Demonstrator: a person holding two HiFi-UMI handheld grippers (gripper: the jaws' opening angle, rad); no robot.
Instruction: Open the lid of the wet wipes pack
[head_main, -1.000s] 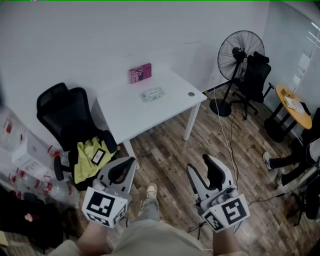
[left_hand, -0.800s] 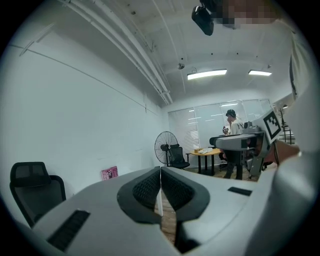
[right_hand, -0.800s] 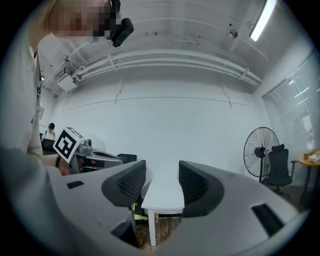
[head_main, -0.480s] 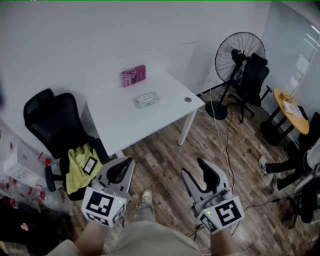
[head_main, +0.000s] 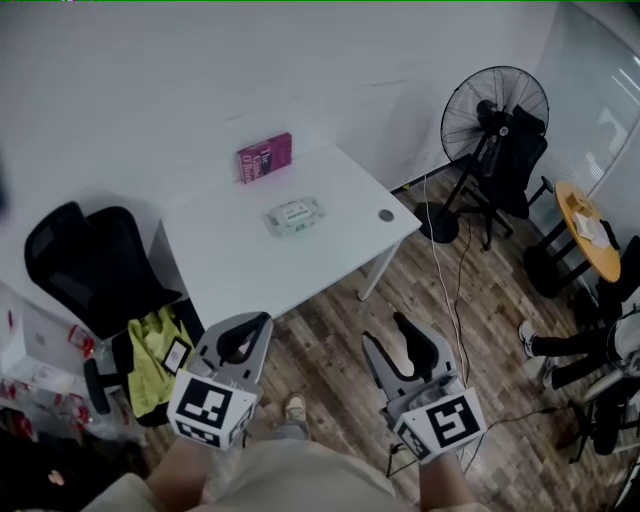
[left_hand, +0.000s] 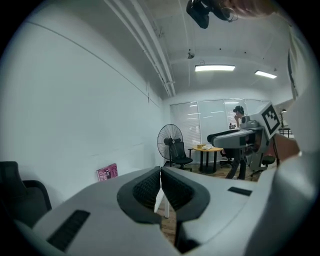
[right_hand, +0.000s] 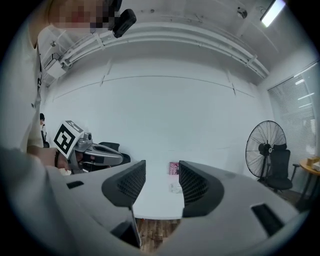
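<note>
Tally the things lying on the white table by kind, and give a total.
wet wipes pack: 1
magenta box: 1
small dark round disc near the table's right edge (may be a fitting set into the top): 1
Total: 3

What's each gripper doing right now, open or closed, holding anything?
Left gripper: closed, holding nothing.
Right gripper: open, holding nothing.

On table, wet wipes pack with box behind it, chair at left, fan at right
</note>
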